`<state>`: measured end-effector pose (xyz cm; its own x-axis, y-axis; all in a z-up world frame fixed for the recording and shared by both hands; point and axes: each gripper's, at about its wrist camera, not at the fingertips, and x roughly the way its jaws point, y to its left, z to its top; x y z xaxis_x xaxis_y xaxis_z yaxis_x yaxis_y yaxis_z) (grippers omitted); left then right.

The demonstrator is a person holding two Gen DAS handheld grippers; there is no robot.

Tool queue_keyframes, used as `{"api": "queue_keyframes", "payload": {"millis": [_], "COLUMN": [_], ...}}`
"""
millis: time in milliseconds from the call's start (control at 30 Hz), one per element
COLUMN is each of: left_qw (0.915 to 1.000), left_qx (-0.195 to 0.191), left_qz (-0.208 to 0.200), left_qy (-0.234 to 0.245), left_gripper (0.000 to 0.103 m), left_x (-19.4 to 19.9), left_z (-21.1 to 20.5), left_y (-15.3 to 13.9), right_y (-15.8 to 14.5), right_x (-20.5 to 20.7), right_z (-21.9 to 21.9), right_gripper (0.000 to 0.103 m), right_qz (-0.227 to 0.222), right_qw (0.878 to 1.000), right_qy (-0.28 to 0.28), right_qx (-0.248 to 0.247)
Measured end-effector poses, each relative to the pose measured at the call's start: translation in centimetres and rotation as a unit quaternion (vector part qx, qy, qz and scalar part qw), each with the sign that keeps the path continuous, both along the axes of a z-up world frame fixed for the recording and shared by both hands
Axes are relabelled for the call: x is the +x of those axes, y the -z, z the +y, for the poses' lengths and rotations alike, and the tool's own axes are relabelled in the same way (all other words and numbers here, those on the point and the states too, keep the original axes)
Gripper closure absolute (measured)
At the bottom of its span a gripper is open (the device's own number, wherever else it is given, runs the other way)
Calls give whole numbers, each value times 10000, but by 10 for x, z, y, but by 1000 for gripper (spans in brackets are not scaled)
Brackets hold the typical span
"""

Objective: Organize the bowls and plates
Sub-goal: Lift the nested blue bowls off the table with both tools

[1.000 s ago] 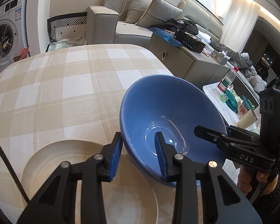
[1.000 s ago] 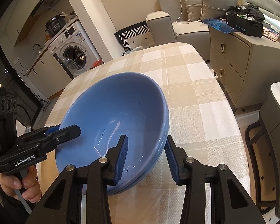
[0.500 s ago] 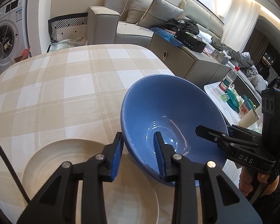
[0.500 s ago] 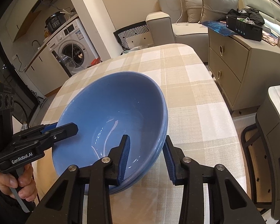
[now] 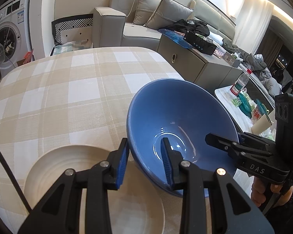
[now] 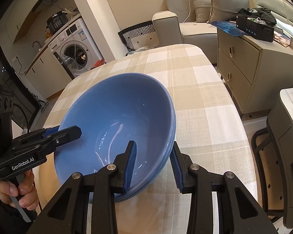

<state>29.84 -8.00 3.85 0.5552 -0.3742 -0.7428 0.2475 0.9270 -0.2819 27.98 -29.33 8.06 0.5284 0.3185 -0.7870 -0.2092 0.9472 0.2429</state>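
The blue bowl (image 5: 177,128) rim sits between both my grippers, left (image 5: 144,163) and right (image 6: 153,165), each loosely straddling it, jaws apart

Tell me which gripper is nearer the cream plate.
Left. The left gripper straddles the blue bowl's rim directly above the cream plate's far edge. The right gripper straddles the bowl's opposite rim, away from the plate.

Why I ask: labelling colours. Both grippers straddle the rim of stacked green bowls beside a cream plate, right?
Not green: the stacked bowls are blue, as both wrist views show. The left gripper and right gripper straddle their rim, beside the cream plate.
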Motion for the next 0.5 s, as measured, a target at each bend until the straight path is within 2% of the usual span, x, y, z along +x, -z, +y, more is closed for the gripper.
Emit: {"api": "queue_keyframes", "payload": {"millis": [500], "left_qw": [9999], "left_qx": [21], "left_qz": [-108], "left_qy": [6], "left_gripper": [72], "left_x": [-6], "left_z": [-3], "left_y": [-13], "right_y": [-12], "right_x": [-6], "right_z": [-2], "right_gripper": [68], "right_qz": [-111], "right_qw": [9999], "right_qy": [33], "right_qx": [-15]}}
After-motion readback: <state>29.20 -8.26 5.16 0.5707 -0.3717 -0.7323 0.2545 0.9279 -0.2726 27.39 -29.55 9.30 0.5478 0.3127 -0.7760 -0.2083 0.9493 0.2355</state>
